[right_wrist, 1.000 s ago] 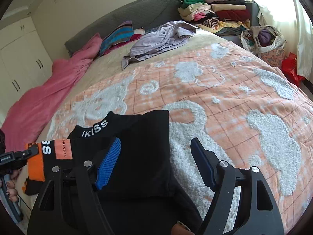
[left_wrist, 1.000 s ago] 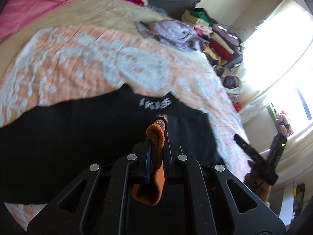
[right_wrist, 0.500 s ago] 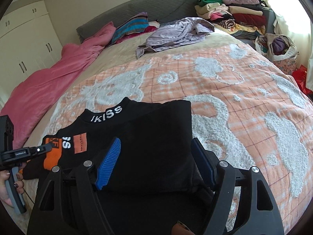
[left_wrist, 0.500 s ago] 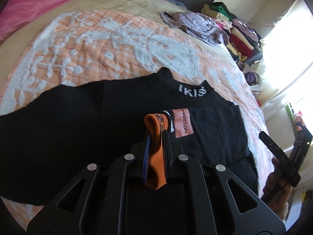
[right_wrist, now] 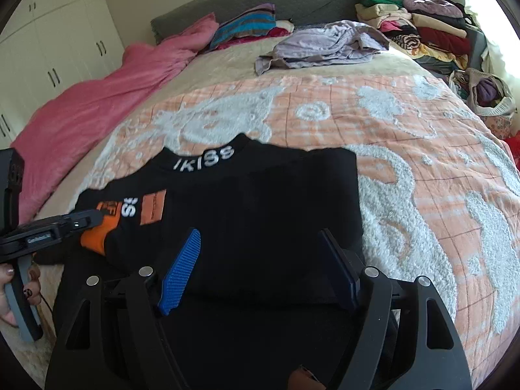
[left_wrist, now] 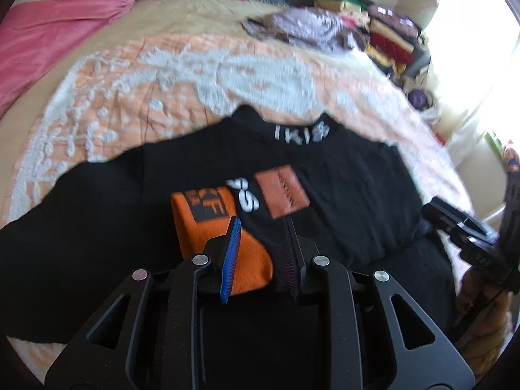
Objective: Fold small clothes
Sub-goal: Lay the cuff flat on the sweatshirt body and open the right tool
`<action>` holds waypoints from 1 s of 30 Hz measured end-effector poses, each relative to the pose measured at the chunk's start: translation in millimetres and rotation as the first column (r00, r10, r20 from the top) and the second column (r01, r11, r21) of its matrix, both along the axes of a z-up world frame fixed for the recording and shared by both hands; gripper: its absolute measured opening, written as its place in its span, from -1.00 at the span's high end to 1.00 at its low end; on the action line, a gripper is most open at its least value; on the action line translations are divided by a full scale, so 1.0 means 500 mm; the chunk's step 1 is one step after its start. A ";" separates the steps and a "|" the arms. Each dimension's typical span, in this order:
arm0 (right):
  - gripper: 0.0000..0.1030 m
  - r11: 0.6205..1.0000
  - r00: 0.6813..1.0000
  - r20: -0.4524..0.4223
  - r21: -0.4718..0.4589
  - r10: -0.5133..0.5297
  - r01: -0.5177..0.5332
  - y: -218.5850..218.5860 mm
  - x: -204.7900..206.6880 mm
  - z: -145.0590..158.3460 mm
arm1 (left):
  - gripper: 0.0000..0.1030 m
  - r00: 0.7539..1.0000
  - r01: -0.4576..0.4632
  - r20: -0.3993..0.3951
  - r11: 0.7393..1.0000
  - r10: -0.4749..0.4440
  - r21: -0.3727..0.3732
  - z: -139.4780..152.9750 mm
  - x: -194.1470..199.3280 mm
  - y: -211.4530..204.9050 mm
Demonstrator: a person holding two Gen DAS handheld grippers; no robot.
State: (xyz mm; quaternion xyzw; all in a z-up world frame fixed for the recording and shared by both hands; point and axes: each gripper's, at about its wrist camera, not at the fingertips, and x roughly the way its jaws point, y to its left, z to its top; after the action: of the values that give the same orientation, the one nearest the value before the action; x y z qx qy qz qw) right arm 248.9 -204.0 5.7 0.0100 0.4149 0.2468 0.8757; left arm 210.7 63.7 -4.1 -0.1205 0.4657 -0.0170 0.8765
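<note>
Black top (right_wrist: 247, 217) with white lettering on its collar lies spread on the peach-and-white blanket (right_wrist: 422, 169), near the foot of the bed, its right side already folded in to a straight edge. Starting from my far left in the right wrist view, I see a pink duvet (right_wrist: 97, 97) heaped along the bed's side, and below it a hand (right_wrist: 9, 292) wrapped around the handle of my left gripper (left_wrist: 261, 227). Its jaws have just been opening, and in the left wrist view they stand a little apart with the orange cuff (left_wrist: 211, 227) of the sleeve lying between them; the blue pad (left_wrist: 231, 256) sits against the cuff's edge, but the fabric looks laid flat on the chest of the top and no longer pinched, though the view is slightly blurred. Beside the cuff on the sleeve I read white letters and an orange patch (left_wrist: 281, 195). Moving right, my right gripper (right_wrist: 260, 260) hovers over the lower middle of the top with its jaws spread wide and nothing between them but the cloth below. Farther back, a crumpled lilac garment (right_wrist: 325, 47) rests on the beige part of the bed, and at the far right a stack of folded clothes (right_wrist: 422, 26) sits by the bright window.
</note>
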 end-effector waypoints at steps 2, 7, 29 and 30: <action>-0.41 1.000 1.000 -0.011 -0.021 0.010 -0.011 0.005 -0.003 -0.008 | 0.61 0.999 0.014 -0.039 0.999 -0.013 0.035 -0.025 0.000 -0.010; -0.41 0.994 0.998 -0.068 -0.112 -0.012 0.005 0.011 0.005 -0.044 | 0.52 0.996 0.004 -0.085 1.000 -0.004 -0.001 -0.075 -0.012 0.006; -0.88 1.000 0.999 -0.041 -0.002 0.012 -0.012 0.008 -0.009 -0.009 | 0.07 0.998 -0.070 -0.011 0.995 0.070 -0.074 -0.030 -0.072 0.027; -0.88 1.000 0.999 -0.032 -0.001 0.013 -0.013 0.009 -0.013 -0.006 | 0.06 0.997 -0.072 -0.004 0.995 0.072 -0.069 -0.024 -0.077 0.027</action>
State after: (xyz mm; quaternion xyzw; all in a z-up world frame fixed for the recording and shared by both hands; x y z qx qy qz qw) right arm 242.6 -199.6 2.7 0.0107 0.4290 0.2518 0.8674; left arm 172.3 77.2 -16.0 -0.1673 0.4608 -0.0012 0.8716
